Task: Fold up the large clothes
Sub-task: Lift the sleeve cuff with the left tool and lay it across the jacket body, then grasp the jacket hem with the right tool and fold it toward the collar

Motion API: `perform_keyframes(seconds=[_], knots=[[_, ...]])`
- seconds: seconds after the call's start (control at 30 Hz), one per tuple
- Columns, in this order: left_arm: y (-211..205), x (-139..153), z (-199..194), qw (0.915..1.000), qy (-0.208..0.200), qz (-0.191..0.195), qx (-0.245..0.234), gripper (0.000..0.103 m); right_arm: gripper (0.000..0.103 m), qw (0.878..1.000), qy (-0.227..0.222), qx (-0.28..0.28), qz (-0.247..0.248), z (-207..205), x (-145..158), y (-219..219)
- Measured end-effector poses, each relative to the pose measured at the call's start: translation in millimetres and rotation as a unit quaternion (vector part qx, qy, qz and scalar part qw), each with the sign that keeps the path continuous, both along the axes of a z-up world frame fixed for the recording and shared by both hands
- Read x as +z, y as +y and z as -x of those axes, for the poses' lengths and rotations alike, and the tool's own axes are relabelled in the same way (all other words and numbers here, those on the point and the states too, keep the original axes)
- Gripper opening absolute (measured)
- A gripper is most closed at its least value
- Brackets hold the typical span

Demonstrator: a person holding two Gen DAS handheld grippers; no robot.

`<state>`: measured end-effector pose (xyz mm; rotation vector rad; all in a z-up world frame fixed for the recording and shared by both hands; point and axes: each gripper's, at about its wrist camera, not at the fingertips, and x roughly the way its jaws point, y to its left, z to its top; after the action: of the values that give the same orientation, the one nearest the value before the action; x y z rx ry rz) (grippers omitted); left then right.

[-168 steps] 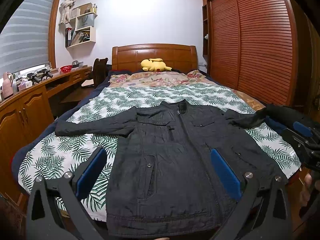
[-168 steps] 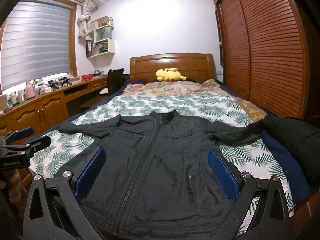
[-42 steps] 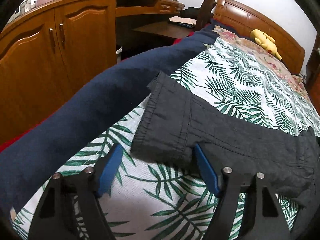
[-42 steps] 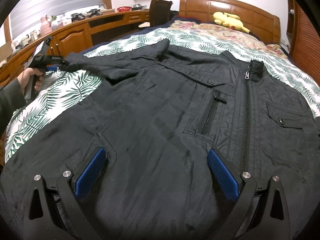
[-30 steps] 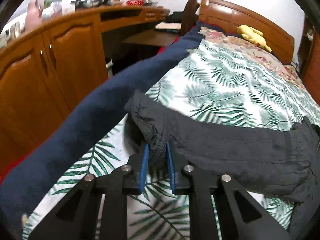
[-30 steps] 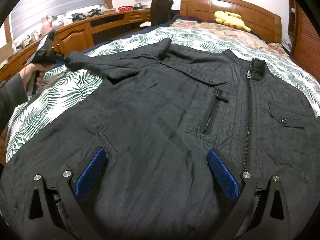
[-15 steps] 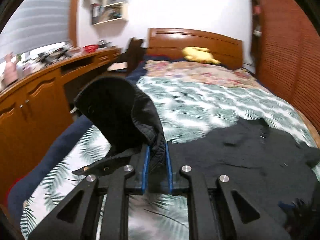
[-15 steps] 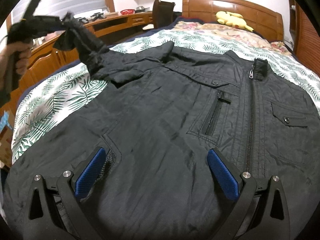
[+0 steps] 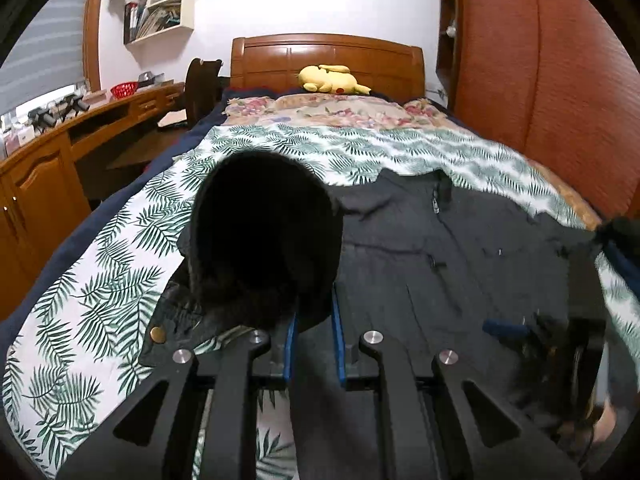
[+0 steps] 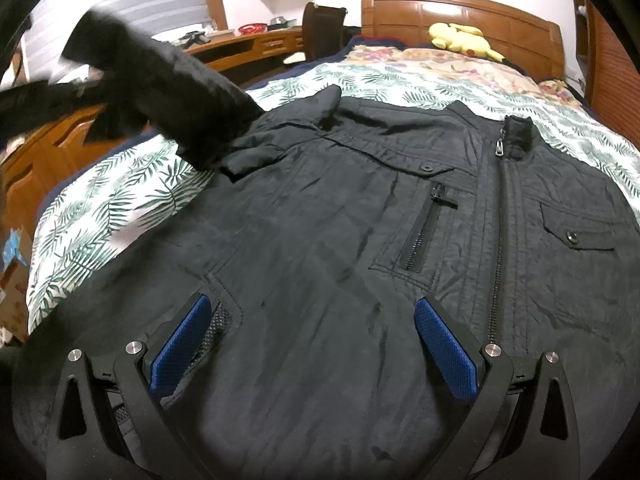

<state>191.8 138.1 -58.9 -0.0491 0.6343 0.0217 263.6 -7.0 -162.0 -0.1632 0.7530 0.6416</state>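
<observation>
1. Lying face up on the palm-leaf-patterned bedspread [image 10: 120,208], the black zip-front fabric jacket [image 10: 360,280] covers most of the near end of the bed, its collar toward the wooden headboard [image 10: 460,8] and its front zip closed.

2. The left gripper [image 9: 313,336] has its blue-padded jaws nearly together, clamped on the cuff end of the jacket's sleeve [image 9: 264,240]. The cuff opening faces the left wrist camera as a dark round mouth, raised clear of the bedspread.

3. In the right wrist view the same sleeve [image 10: 168,92] rises at a slant from the jacket's shoulder toward the upper left; that part of the picture is blurred, and the left gripper itself cannot be made out there.

4. A brass-coloured snap button [image 9: 158,334] shows on a loose fabric flap hanging just below the raised cuff.

5. The right gripper [image 10: 314,344] stands with its jaws wide apart above the lower front of the jacket. Nothing is pinched between the blue pads [image 10: 448,350]; whether they touch the cloth cannot be told.

6. A yellow plush toy [image 9: 332,79] lies against the headboard, well apart from the jacket. A long wooden desk with cabinets [image 9: 60,160] runs along the left side of the bed.
</observation>
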Motion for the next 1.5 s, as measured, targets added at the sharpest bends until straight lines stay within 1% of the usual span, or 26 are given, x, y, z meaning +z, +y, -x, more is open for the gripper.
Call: perform_keyframes(seconds=[0.17,0.3,0.5,0.67,0.8,0.93,1.13,1.23,1.33,1.4,1.43,1.47,1.5], knots=[[-12,0,17,0.9999,-0.007,0.001,-0.016,0.013,0.103,1.0,0.001,-0.001,0.0,0,-1,0],[-16,11,32,0.9994,-0.025,-0.002,-0.024,0.019,0.103,1.0,0.001,-0.002,0.004,0,-2,0],[4,8,45,0.9997,-0.023,0.002,-0.008,0.024,0.103,1.0,0.002,-0.008,0.006,-2,-3,0],[28,6,57,0.9994,-0.031,0.001,0.014,0.029,0.103,1.0,0.004,-0.012,0.009,-3,-3,0],[47,2,64,0.999,-0.032,-0.004,0.031,0.033,0.103,1.0,0.003,-0.011,0.026,-3,-1,5],[66,1,75,0.9983,-0.034,-0.004,0.047,0.034,0.103,0.999,-0.018,0.011,0.049,7,15,22],[91,-2,89,0.9971,-0.04,0.015,0.062,0.039,0.101,0.998,-0.017,0.057,0.032,16,42,66],[100,-3,92,0.9967,-0.039,0.022,0.068,0.042,0.096,0.996,-0.003,0.085,0.026,19,43,98],[105,-3,96,0.9964,-0.04,0.023,0.07,0.044,0.086,0.994,0.018,0.1,0.029,15,36,123],[107,-4,98,0.9965,-0.04,0.021,0.07,0.046,0.074,0.994,0.033,0.101,0.039,11,27,135],[107,-5,98,0.9965,-0.04,0.021,0.07,0.047,0.072,0.993,0.036,0.1,0.045,8,23,140],[108,-5,98,0.9967,-0.039,0.023,0.068,0.049,0.065,0.993,0.04,0.099,0.054,6,18,144],[108,-5,98,0.9967,-0.04,0.025,0.066,0.051,0.055,0.992,0.044,0.099,0.058,4,15,145]])
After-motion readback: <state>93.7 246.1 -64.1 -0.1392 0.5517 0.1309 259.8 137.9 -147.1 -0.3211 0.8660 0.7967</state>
